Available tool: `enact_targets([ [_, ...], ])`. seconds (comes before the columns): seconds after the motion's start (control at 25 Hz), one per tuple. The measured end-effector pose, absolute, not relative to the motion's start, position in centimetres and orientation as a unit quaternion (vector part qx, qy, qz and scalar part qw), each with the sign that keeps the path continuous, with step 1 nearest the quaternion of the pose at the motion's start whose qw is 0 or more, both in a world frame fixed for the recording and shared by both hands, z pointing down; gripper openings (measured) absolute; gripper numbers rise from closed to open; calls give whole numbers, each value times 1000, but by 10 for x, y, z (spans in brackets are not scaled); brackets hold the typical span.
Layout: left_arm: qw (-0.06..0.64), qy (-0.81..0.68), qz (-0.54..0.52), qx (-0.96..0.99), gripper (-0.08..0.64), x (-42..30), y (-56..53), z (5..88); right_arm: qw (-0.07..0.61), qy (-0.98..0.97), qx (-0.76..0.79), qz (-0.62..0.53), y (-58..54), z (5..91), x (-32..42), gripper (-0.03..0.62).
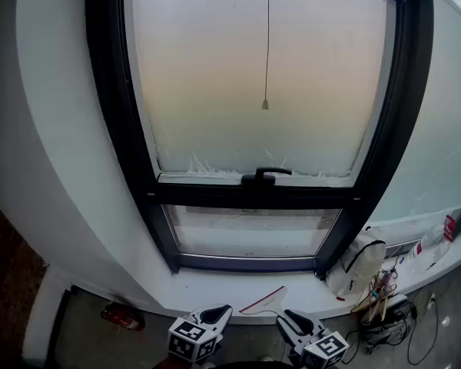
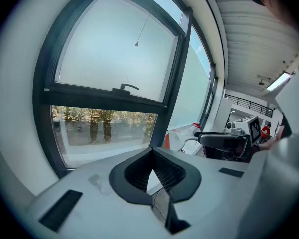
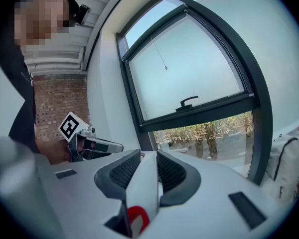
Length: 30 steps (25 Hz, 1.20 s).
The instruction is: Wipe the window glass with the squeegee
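A white bag (image 1: pixel 359 261) with black trim leans on the sill (image 1: pixel 207 289) near its right end. Further right on the sill rests a white bottle (image 1: pixel 430 243) with red on it. Below the bag, a bundle of sticks (image 1: pixel 378 289) stands above tangled cables (image 1: pixel 415 337) on the floor. A red object (image 1: pixel 123 316) lies on the floor at far left. A thin cord (image 1: pixel 266 44) hangs from above. A brick wall (image 3: pixel 60 96) shows to the left.
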State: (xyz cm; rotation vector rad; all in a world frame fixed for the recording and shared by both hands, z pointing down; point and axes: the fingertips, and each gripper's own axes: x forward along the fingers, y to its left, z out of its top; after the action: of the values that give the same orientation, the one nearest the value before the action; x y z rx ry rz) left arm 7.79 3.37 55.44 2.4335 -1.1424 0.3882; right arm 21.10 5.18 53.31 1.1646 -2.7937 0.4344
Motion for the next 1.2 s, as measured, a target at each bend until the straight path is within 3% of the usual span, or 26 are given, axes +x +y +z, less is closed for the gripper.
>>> enact_targets([
  [1.2,202,-418,143,874,0,100,29,548,31,-926,349,144,53,529,228,95],
])
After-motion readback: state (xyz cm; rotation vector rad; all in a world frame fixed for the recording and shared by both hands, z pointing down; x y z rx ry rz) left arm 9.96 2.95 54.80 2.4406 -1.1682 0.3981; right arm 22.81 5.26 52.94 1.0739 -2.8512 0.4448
